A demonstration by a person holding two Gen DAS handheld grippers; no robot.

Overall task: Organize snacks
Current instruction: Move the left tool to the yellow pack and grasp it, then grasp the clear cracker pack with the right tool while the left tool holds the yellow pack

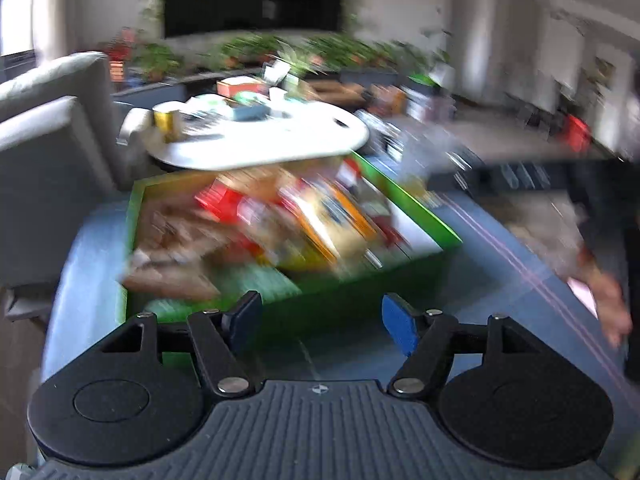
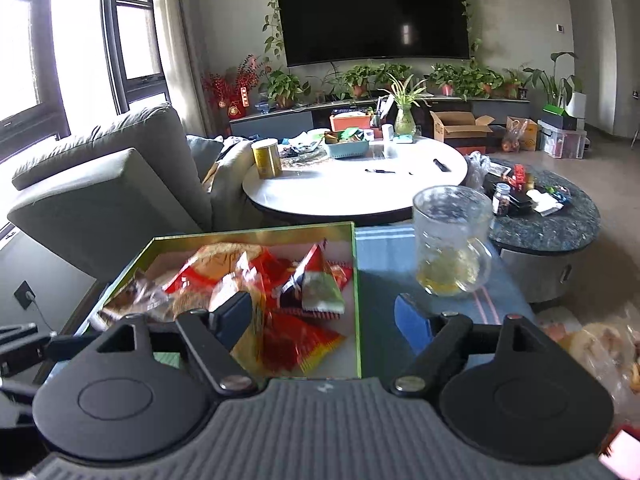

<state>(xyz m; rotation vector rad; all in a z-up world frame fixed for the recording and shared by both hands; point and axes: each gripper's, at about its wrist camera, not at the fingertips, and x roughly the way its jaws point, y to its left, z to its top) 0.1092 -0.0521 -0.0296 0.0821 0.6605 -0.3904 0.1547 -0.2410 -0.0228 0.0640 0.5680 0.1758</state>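
A green box [image 2: 356,292] full of red, orange and brown snack packets [image 2: 296,344] sits on a blue cloth. My right gripper [image 2: 324,318] is open and empty, just above the box's near right corner. The left wrist view is blurred by motion. It shows the same green box [image 1: 416,204] with mixed snack packets [image 1: 256,220]. My left gripper [image 1: 320,318] is open and empty over the box's near wall.
A glass mug [image 2: 454,240] with yellow liquid stands on the cloth right of the box. A bag of snacks [image 2: 596,344] lies at the right. A white round table [image 2: 352,184], a dark stone table [image 2: 560,224] and a grey sofa [image 2: 104,184] stand behind.
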